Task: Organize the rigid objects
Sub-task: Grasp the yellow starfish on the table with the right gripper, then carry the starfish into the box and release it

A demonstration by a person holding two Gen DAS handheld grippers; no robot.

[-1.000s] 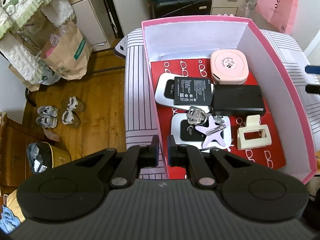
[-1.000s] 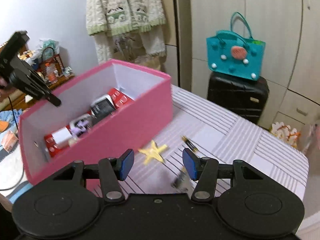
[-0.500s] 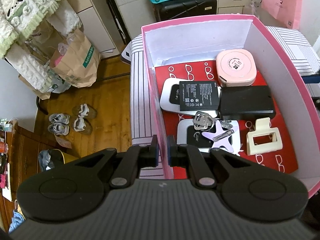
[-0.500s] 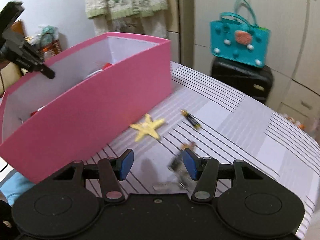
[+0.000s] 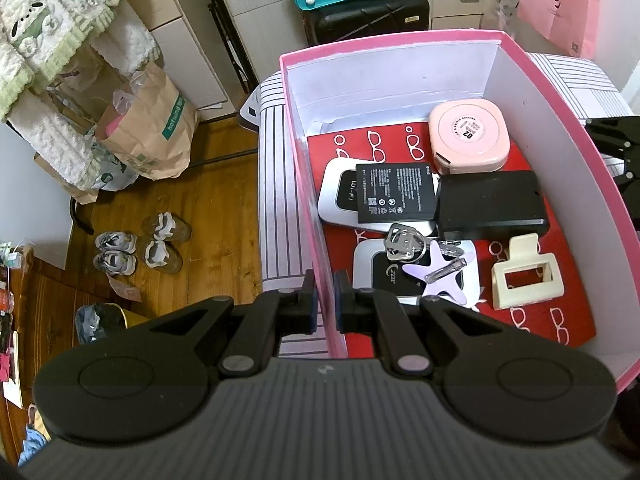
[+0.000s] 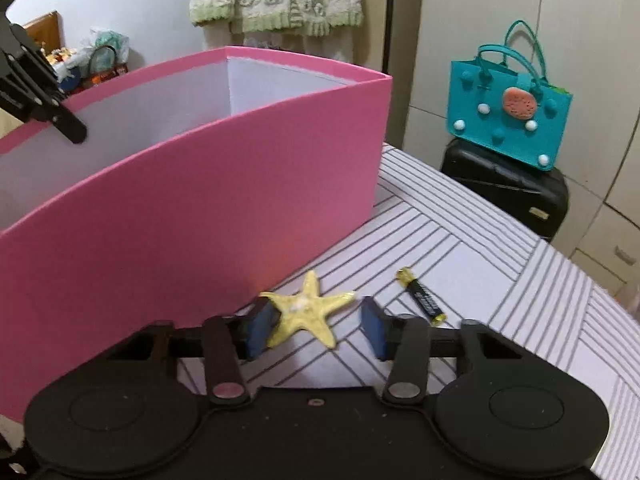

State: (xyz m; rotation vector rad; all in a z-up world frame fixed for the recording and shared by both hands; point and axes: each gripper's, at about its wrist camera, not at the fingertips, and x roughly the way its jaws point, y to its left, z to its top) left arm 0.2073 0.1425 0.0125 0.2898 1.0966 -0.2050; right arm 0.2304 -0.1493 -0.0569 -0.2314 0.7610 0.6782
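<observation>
Left tool (image 5: pixel 324 300) is angled steeply down, clamped on pink box (image 5: pixel 316 216) wall. Right tool (image 6: pixel 316 326), tilted down, jaws just been closing, is set around yellow starfish (image 6: pixel 306 310) on desk (image 6: pixel 480 264), not gripped yet.

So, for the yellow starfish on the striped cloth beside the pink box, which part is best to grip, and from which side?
Grip the yellow starfish across its two side arms, coming from above and from the near side. It lies flat on the striped cloth, one arm pointing away. The right gripper, jaws just closing, already straddles it; one pad is at an arm, the other apart. The pink box blocks the left.
</observation>
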